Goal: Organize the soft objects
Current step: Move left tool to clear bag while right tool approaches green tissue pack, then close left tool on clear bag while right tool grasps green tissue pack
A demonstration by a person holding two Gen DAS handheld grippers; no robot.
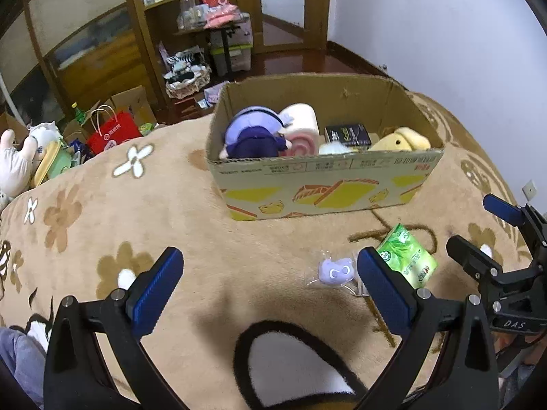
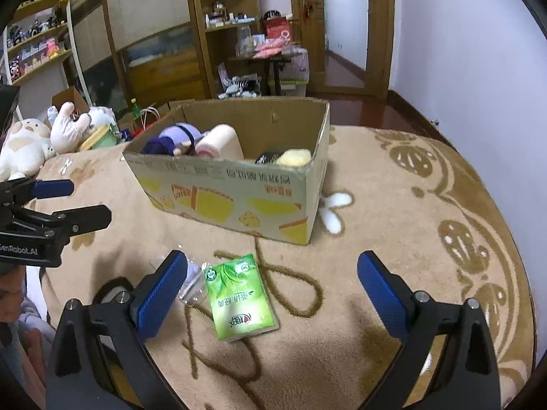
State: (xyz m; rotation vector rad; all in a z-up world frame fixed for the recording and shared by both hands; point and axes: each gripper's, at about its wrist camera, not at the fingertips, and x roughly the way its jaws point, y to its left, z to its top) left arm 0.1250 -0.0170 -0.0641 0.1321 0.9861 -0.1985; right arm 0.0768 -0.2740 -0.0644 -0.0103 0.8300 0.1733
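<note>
On the beige flowered blanket (image 1: 239, 232) in the left wrist view, we hold the left hand-held gripper (image 1: 270, 283) spread apart and empty, a small lilac packet (image 1: 334, 271) just beside its right finger. In the right wrist view, our right hand-held gripper (image 2: 271, 285) gapes over the green tissue pack (image 2: 239, 299), near the cardboard box (image 2: 239, 201) of plush toys (image 2: 177, 140).

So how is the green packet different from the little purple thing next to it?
The green packet is a flat rectangle with printed leaves and writing; the little purple thing is rounded and sealed in a clear wrapper. The green packet is clearly bigger than the purple thing. The green packet lies between the right gripper's open fingers, while the purple thing sits by one finger of the left gripper. Both lie on the blanket, outside the cardboard box.
</note>
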